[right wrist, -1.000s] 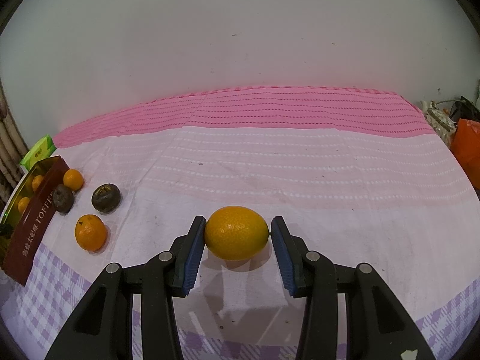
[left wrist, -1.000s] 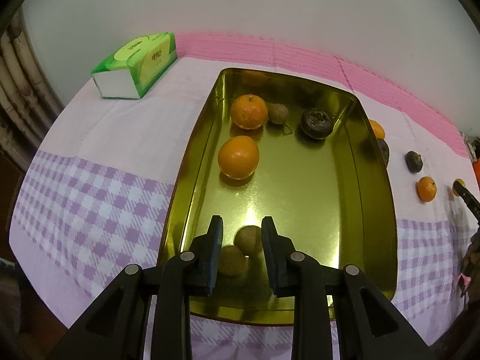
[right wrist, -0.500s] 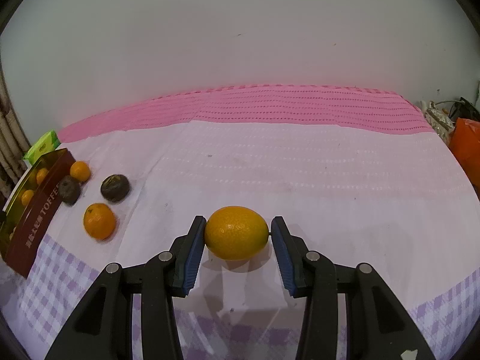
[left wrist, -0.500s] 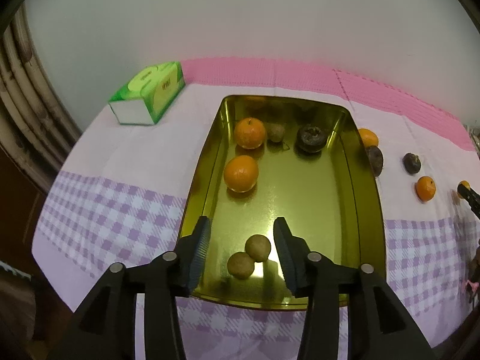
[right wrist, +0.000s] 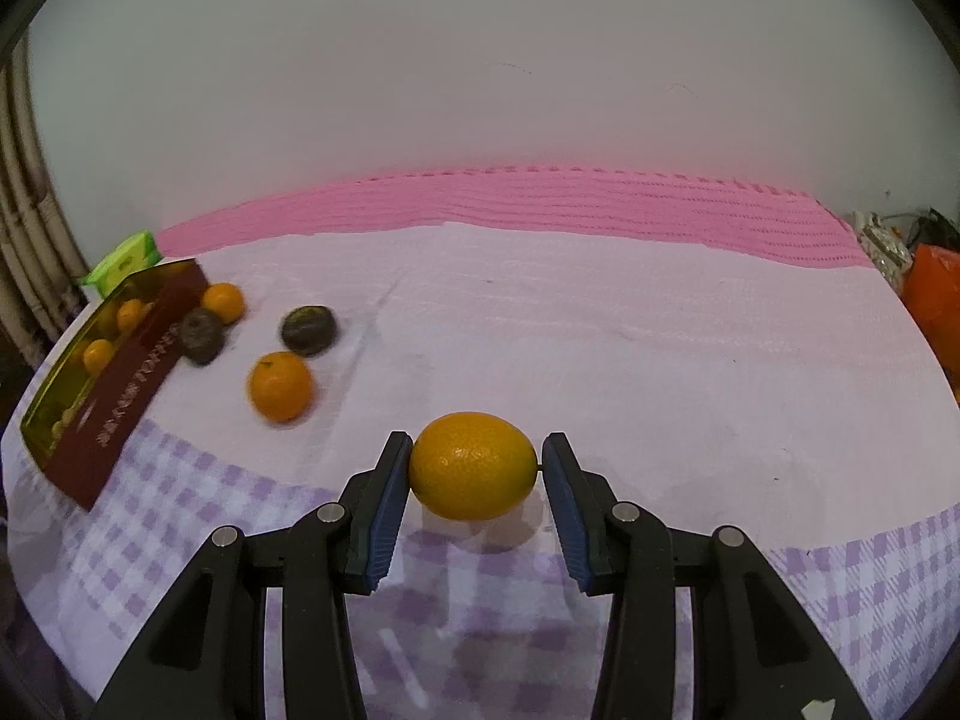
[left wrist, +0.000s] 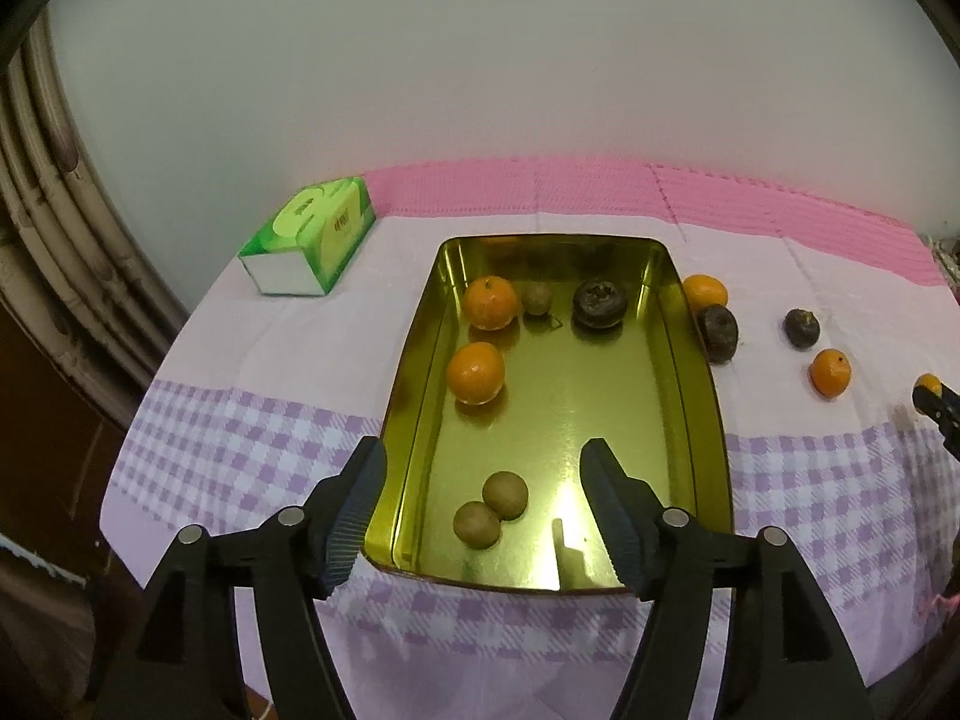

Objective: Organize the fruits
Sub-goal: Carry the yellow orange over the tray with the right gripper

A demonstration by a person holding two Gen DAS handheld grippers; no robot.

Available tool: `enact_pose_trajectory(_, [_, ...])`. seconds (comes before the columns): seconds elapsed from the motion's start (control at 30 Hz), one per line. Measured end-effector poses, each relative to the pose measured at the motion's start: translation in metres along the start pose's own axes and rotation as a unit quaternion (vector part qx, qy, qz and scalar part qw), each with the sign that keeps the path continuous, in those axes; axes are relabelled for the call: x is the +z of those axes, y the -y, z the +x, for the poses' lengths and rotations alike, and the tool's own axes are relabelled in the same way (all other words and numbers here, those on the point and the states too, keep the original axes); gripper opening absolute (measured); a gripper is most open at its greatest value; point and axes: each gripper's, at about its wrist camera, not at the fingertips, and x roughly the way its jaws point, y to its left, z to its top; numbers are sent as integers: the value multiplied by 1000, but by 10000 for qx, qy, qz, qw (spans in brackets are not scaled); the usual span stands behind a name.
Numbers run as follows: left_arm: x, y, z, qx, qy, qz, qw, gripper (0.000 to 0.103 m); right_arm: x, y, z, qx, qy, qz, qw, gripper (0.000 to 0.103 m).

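A gold tray [left wrist: 699,420] holds two oranges [left wrist: 476,372], a dark fruit [left wrist: 598,302], a small brown fruit [left wrist: 537,298] and, near its front, two brown fruits [left wrist: 505,495] side by side. My left gripper [left wrist: 483,456] hangs above that pair with its jaws opening and nothing between them. My right gripper [right wrist: 474,462] is shut on an oval orange [right wrist: 473,466], held just above the cloth. Left of it lie a loose orange [right wrist: 281,385], two dark fruits [right wrist: 308,329] and another orange [right wrist: 223,302] beside the tray's red wall [right wrist: 120,384].
A green tissue box [left wrist: 309,237] sits left of the tray near the wall. An orange bag [right wrist: 936,294] and clutter lie at the far right. Pipes run up the left wall. The checked cloth drops off the table's front edge.
My left gripper has let go of a brown fruit, opened wide and drawn up and back from the tray. My right gripper has carried the orange leftward, nearer the tray.
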Motion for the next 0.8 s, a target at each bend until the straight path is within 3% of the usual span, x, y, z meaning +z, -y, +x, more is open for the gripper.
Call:
enact_pose_trajectory(0.37, [-6,-15,-18,-18,19,-228,9997,74,16,-73,-26,428,174,-743,9962,41])
enact_pose_trajectory(0.8, [-9,-35,-19,94,26,-528,9986,79,38,-163,-40,1020,322,-1542,9822,41])
